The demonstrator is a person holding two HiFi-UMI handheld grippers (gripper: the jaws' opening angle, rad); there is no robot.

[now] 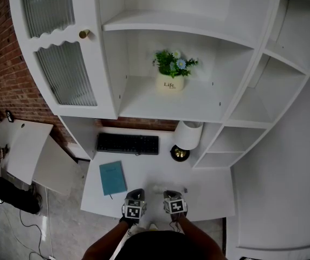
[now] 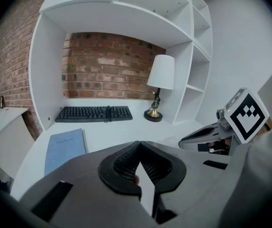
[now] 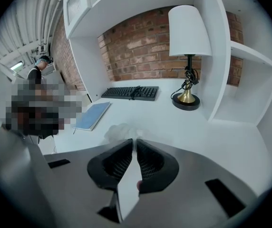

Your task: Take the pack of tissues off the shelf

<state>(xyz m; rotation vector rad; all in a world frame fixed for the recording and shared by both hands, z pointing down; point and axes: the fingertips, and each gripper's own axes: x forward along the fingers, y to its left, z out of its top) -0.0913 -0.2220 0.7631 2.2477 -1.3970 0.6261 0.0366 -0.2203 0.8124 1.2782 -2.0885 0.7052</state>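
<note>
Left gripper (image 2: 137,145) and right gripper (image 3: 132,140) fingers closed, empty, over desk (image 1: 209,196) edge; tissue pack (image 3: 119,131) ahead.

White shelf unit (image 1: 166,99) – smooth, painted, faintly satin. At the centre of the left gripper view, a rough red brick wall (image 2: 107,65). Upper left, a cabinet door (image 1: 65,72) of ribbed glass with a brassy knob (image 1: 84,34). Matt black plastic keyboard (image 1: 127,143); matt blue notebook (image 1: 112,177); lamp (image 3: 189,32) with a glossy brass-coloured base. Left gripper (image 2: 138,144) – matt grey plastic, black gridded pads (image 2: 124,165).
</note>
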